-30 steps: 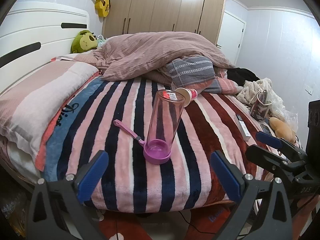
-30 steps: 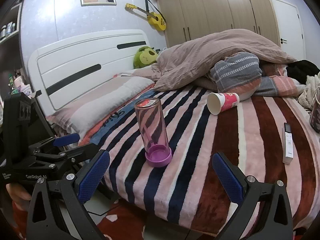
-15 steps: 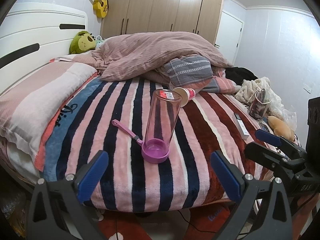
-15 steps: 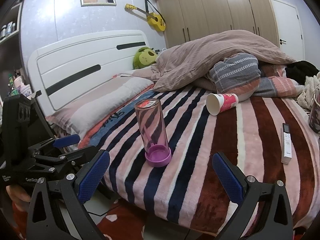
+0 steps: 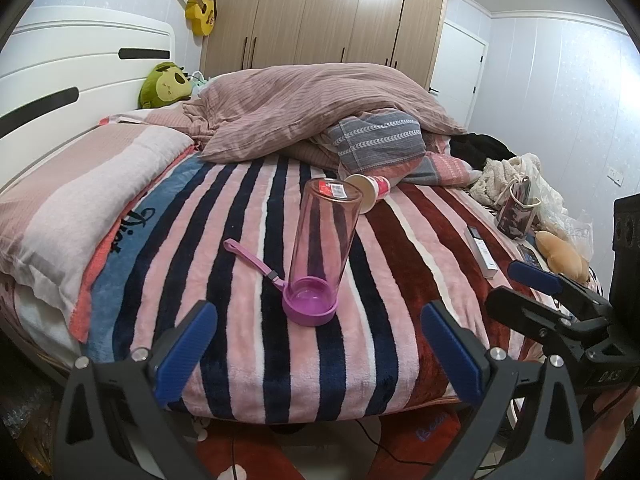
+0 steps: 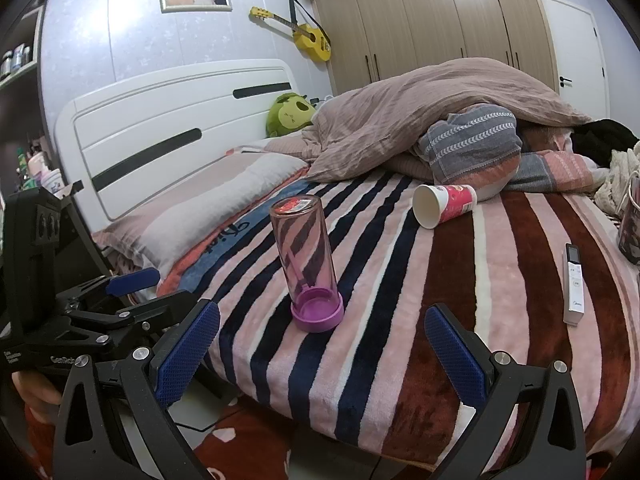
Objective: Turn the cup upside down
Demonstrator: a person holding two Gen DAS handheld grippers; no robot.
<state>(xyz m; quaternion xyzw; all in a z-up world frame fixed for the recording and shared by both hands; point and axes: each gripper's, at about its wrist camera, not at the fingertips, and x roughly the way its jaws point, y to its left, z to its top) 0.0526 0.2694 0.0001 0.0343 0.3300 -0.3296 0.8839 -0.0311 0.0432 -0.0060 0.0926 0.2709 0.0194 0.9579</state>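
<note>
A clear pink cup with a purple lid end down stands on the striped blanket, leaning slightly; its purple strap lies to its left. It also shows in the right wrist view. A red-and-white paper cup lies on its side farther back, also seen in the right wrist view. My left gripper is open and empty, short of the bed's near edge. My right gripper is open and empty too, in front of the pink cup.
A white remote lies on the blanket at the right. A crumpled duvet and a pillow fill the back and left. A mug and clutter sit at the far right. Red floor mat lies below.
Both grippers have drawn back and shifted slightly, so the bed edge sits a little higher in view. The cups have not moved. Both grippers stay open.
</note>
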